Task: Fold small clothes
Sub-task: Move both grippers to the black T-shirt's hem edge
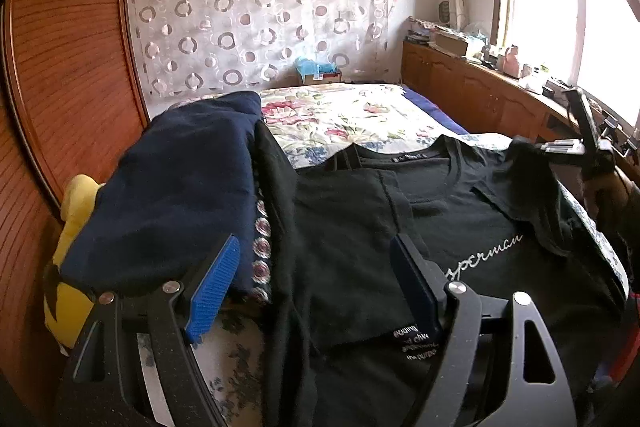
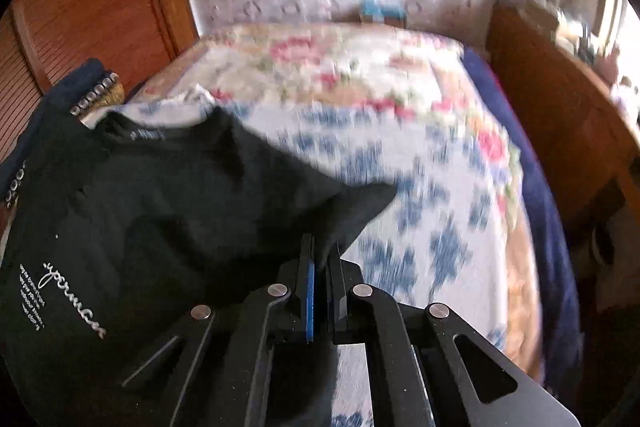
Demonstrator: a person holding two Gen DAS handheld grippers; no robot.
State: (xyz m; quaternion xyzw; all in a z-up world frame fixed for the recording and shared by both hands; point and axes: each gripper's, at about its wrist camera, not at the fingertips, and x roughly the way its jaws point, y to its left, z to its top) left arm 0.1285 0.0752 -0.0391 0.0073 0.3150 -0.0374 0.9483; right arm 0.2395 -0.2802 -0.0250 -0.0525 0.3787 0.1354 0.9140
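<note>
Two tongs over a bed (image 2: 400,131): right tongs (image 2: 322,259) clamp a black shirt's (image 2: 160,207) sleeve; left tongs (image 1: 316,287) gape above the shirt, gripping nothing

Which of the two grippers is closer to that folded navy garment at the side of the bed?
Left. The left gripper hangs open right beside the navy garment; the right gripper is across the bed, shut on the black T-shirt's sleeve.

Pretty clearly a home bedroom: floral-covered bed (image 1: 352,115) seen, patterned curtain (image 1: 256,11) hung at 12 o'clock, cluttered wooden cabinet (image 1: 472,87) at 2 o'clock.
</note>
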